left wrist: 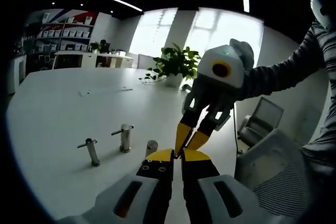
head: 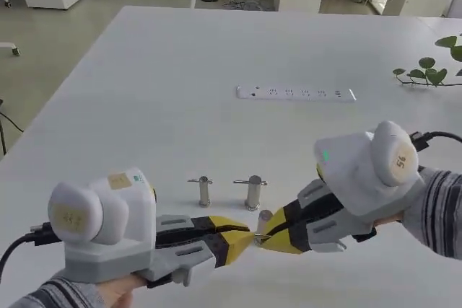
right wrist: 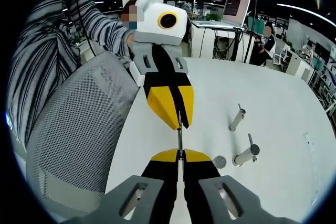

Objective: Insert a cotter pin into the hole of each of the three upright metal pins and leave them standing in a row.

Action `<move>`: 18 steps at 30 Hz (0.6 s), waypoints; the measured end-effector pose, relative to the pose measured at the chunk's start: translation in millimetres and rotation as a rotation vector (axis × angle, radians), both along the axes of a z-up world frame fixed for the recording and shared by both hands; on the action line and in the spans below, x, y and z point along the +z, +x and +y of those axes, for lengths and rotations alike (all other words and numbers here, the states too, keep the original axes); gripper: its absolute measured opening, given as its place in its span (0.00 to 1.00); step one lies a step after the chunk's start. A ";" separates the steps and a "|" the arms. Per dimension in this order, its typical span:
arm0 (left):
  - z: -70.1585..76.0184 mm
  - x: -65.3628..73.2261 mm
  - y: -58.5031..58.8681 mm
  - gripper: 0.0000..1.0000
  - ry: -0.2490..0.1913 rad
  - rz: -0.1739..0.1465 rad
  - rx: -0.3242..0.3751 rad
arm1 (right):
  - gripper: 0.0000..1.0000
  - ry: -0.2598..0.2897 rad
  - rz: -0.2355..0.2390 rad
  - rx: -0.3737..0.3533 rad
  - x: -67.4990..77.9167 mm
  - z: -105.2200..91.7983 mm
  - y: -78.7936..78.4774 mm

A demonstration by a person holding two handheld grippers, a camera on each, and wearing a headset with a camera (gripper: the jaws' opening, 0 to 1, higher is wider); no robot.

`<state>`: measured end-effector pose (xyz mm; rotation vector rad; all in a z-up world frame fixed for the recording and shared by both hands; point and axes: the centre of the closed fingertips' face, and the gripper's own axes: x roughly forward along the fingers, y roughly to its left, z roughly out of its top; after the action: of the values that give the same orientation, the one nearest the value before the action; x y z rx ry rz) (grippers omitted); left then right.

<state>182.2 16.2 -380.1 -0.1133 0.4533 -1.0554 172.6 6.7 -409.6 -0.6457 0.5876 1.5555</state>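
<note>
Near the front edge of the white table (head: 144, 91), the left gripper (head: 242, 240) and the right gripper (head: 264, 239) are meeting tip to tip, their yellow-and-black jaws both clenched. Between them a thin cotter pin (right wrist: 179, 135) is stretching as a slim silvery wire. One end is being pinched in the right gripper's jaws and the other in the left gripper's. In the head view it is too small to make out.

Just behind the tips, a left pin (head: 204, 191), a middle pin (head: 253, 192) and a third pin (head: 265, 216) are standing upright, all short, shiny metal cylinders. The left pin and the middle pin are each carrying a wire crosswise through the top, sticking out on both sides. The third pin, sitting just beside the right gripper's jaws, is showing a plain round top.

Farther back on the table a white power strip (head: 296, 94) is lying flat, and a leafy sprig (head: 432, 71) is reaching in at the right edge.
</note>
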 end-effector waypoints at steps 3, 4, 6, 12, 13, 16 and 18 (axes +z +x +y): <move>0.9 -2.6 2.9 0.08 0.008 0.000 0.015 | 0.00 -0.041 -0.027 0.003 -5.6 -7.4 4.1; 1.0 -3.0 3.5 0.13 0.010 0.000 0.019 | 0.00 -0.045 -0.029 0.003 -6.3 -8.6 4.7; 1.7 -3.7 5.7 0.18 0.028 -0.023 0.028 | 0.00 -0.055 -0.041 -0.003 -7.3 -11.7 7.5; 4.9 -9.8 13.2 0.24 0.073 -0.053 0.068 | 0.00 -0.118 -0.080 -0.044 -14.8 -27.5 22.5; 5.2 -11.2 13.8 0.24 0.083 -0.058 0.072 | 0.00 -0.121 -0.080 -0.045 -15.2 -28.4 23.1; 5.9 -16.7 16.2 0.25 0.115 -0.077 0.092 | 0.00 -0.147 -0.095 -0.062 -19.4 -36.9 30.8; 5.5 -20.3 18.0 0.25 0.127 -0.082 0.105 | 0.00 -0.155 -0.098 -0.067 -22.4 -40.8 34.2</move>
<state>200.3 21.8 -400.5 0.0184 0.4346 -0.9224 206.8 -34.1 -432.0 -0.8070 0.6532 1.4167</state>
